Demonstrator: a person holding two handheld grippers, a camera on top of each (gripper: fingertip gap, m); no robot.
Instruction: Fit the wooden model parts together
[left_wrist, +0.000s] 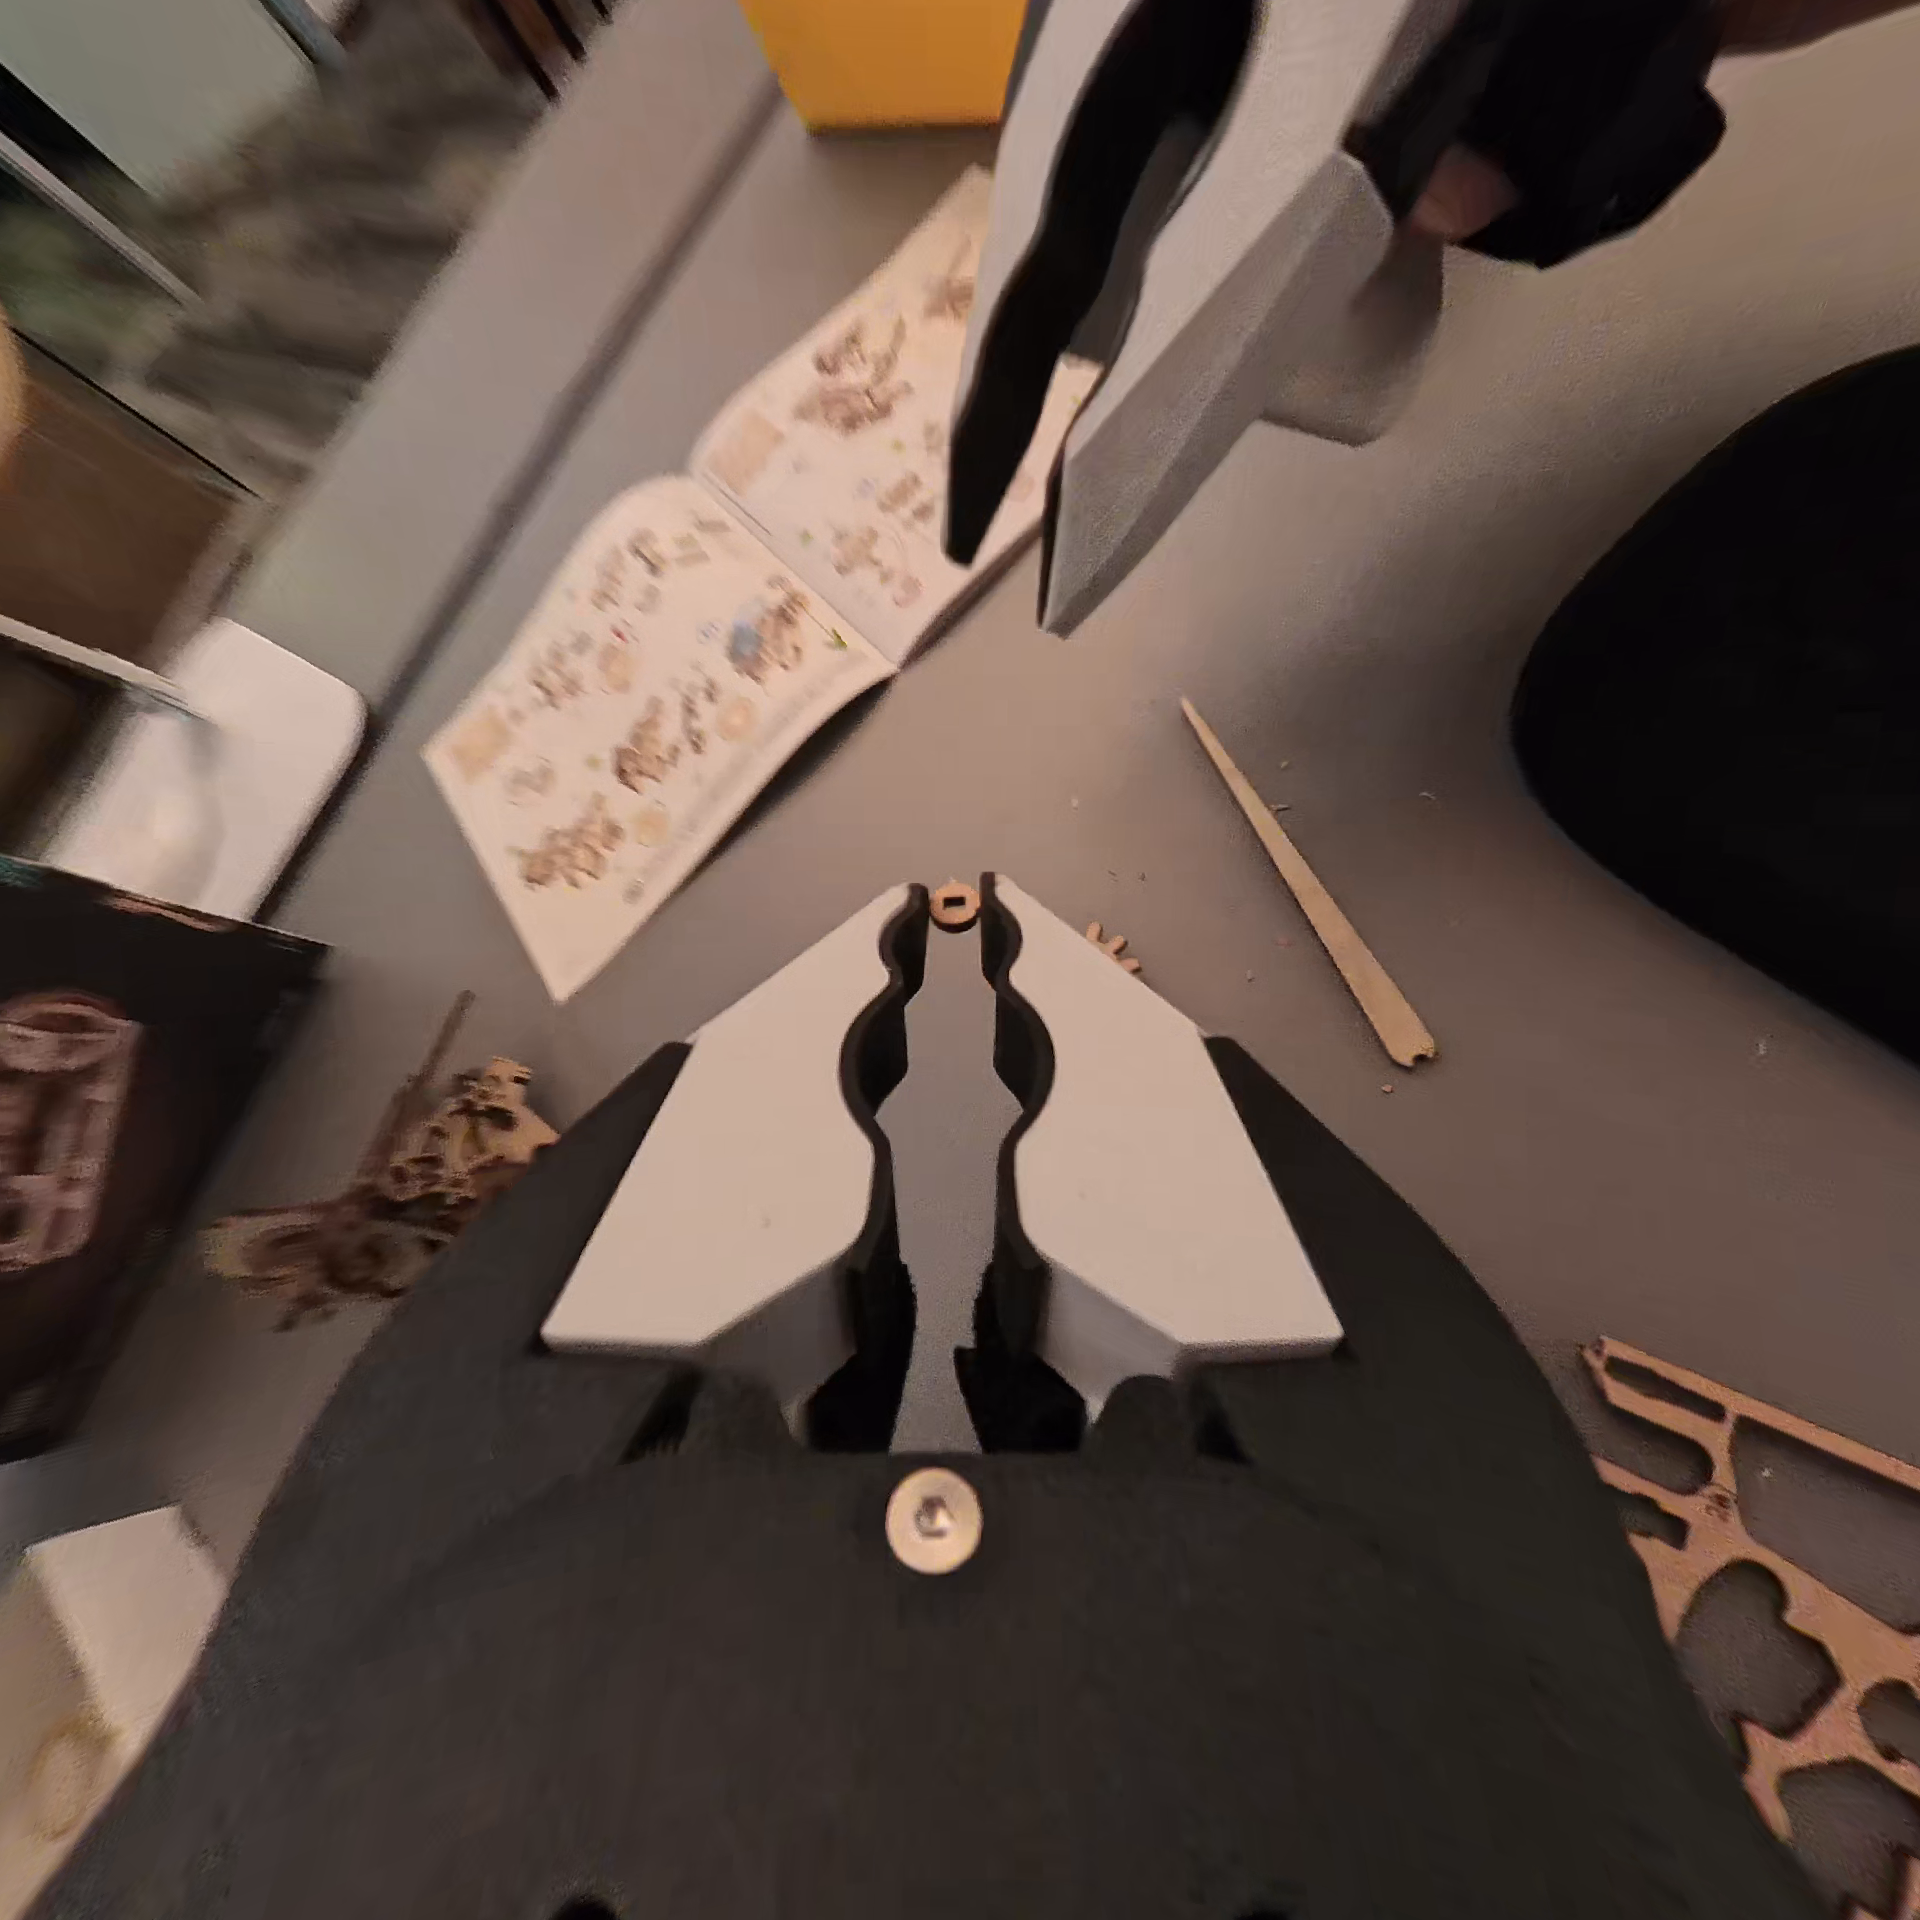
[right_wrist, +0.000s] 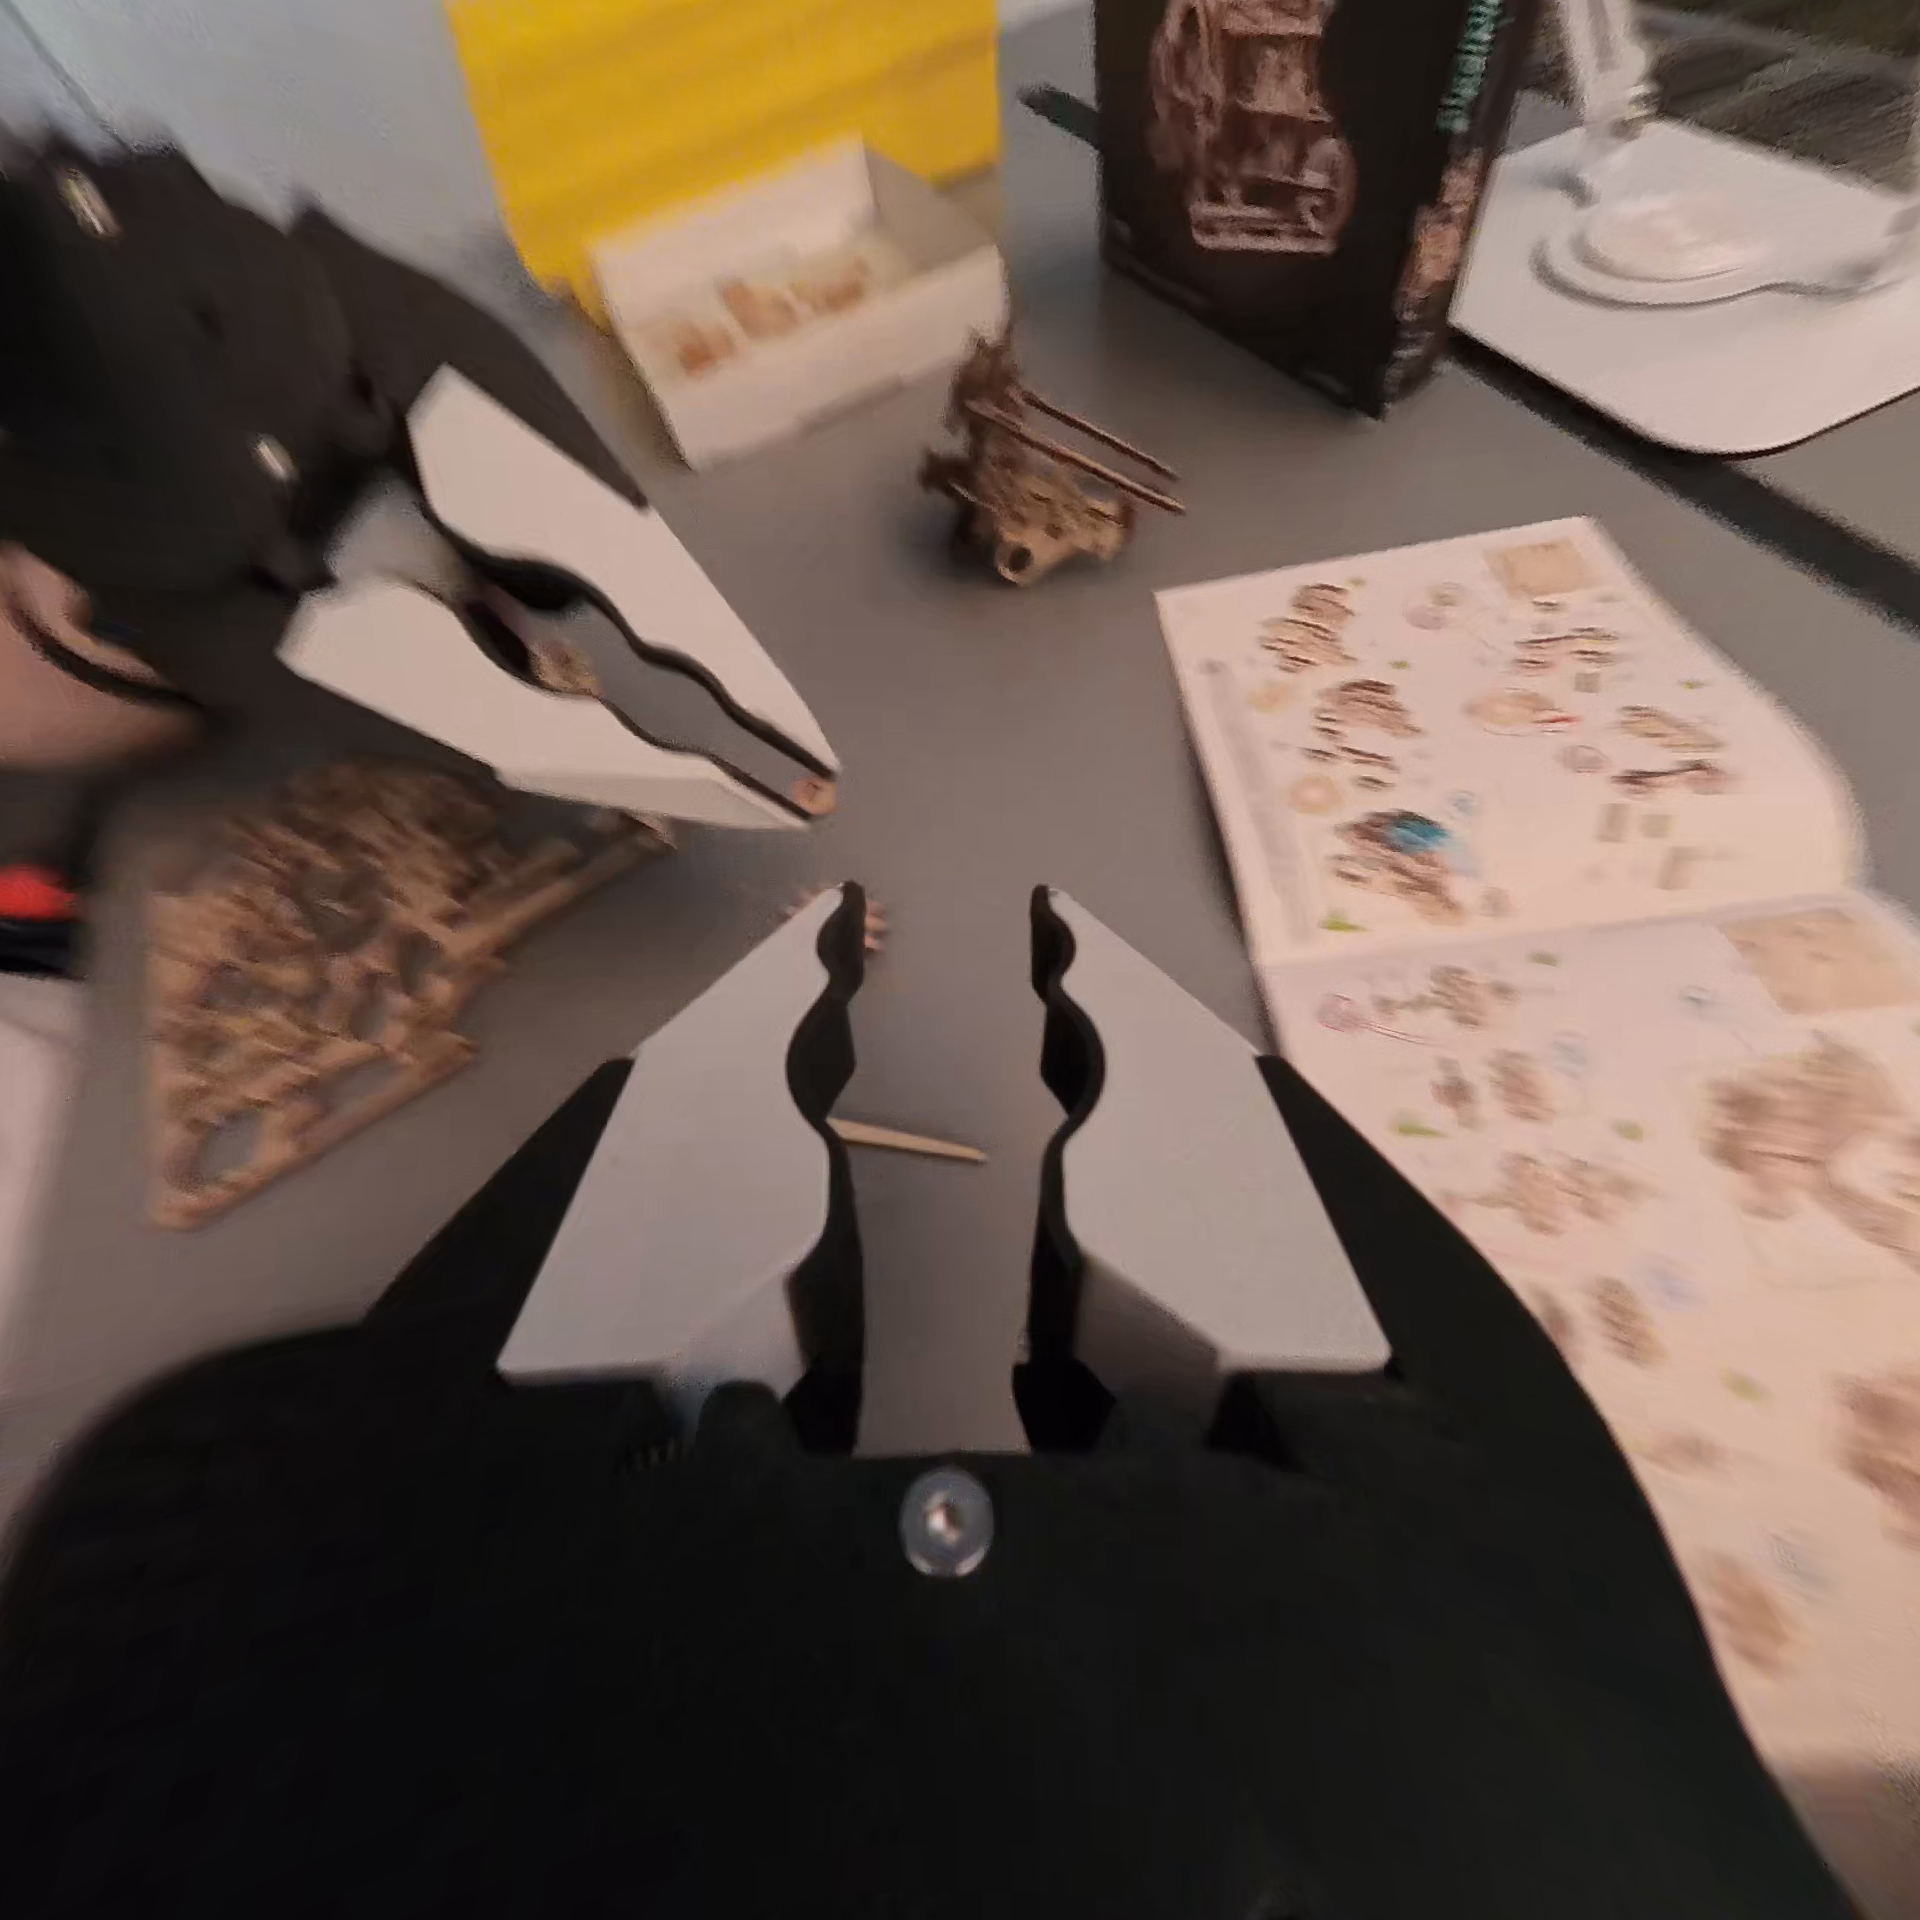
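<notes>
My left gripper (left_wrist: 954, 902) is shut on a small round wooden washer (left_wrist: 953, 905) held at its fingertips above the grey table; it also shows in the right wrist view (right_wrist: 816, 795) with the washer (right_wrist: 812, 794) at its tip. My right gripper (right_wrist: 943, 904) is open and empty, and it shows in the left wrist view (left_wrist: 1013, 582) hanging above the booklet. The partly built wooden model (right_wrist: 1039, 478) stands at the back of the table and shows blurred in the left wrist view (left_wrist: 416, 1184). A thin wooden stick (left_wrist: 1304, 883) lies on the table, and it shows between my right fingers (right_wrist: 914, 1143).
An open instruction booklet (left_wrist: 665, 717) (right_wrist: 1496, 748) lies flat. A punched-out wooden sheet (left_wrist: 1766, 1579) (right_wrist: 312, 977) lies beside the left gripper. A tiny toothed wooden piece (left_wrist: 1117, 948) lies close by. A dark product box (right_wrist: 1299, 187), a yellow box (right_wrist: 727, 114) and a white parts box (right_wrist: 800, 301) stand behind. The left tips stand about 8 centimetres off the thin wooden stick (left_wrist: 1304, 883).
</notes>
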